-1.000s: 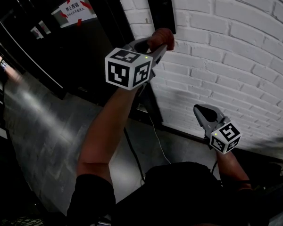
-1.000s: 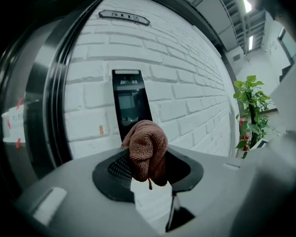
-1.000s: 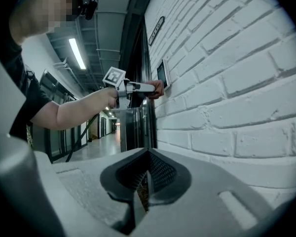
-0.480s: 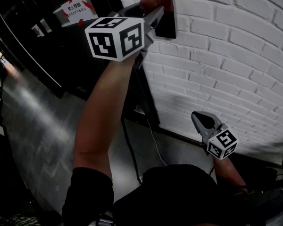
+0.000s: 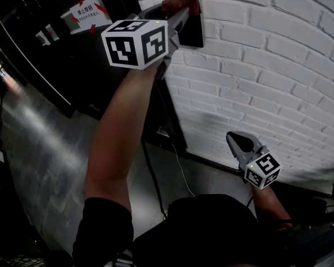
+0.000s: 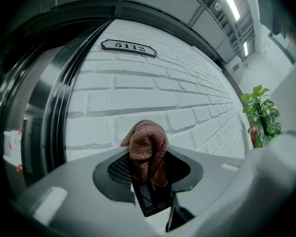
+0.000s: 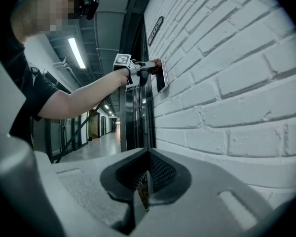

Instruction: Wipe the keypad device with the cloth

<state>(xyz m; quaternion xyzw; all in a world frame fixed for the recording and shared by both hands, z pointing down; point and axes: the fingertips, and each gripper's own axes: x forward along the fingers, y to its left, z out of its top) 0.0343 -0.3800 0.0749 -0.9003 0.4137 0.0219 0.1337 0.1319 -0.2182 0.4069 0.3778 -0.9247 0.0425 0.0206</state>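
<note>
**Left gripper.** The left gripper (image 6: 148,168) is raised on an outstretched arm. Its jaws are clamped on a bunched reddish-brown woven cloth (image 6: 144,147), and the bunch protrudes beyond the jaw tips.

**Task item.** The flat black rectangular keypad device (image 6: 153,197) is mounted on the white-painted brick wall (image 5: 278,65), near the wall's left edge. It sits just beside the dark metal door frame (image 5: 114,82). In the head view the cloth rests against the top edge of the device. In the left gripper view the cloth covers the upper part of the glossy face, and the lower part shows a small round symbol.

**Right gripper.** The right gripper (image 7: 144,181) is held low, near the wall and well apart from the device. Its jaws are pressed together with nothing between them. Its camera looks along the wall toward the raised left gripper, the cloth and the device.

**Surroundings.**
- A dark oval number plate (image 6: 128,47) reading "5112" is fixed to the wall above the device.
- A green leafy plant (image 6: 260,115) stands further along the wall.
- A white paper notice with red tape at its corners (image 5: 89,10) hangs on the dark door.
- A grey corridor floor (image 5: 39,143) runs past the door frame.
</note>
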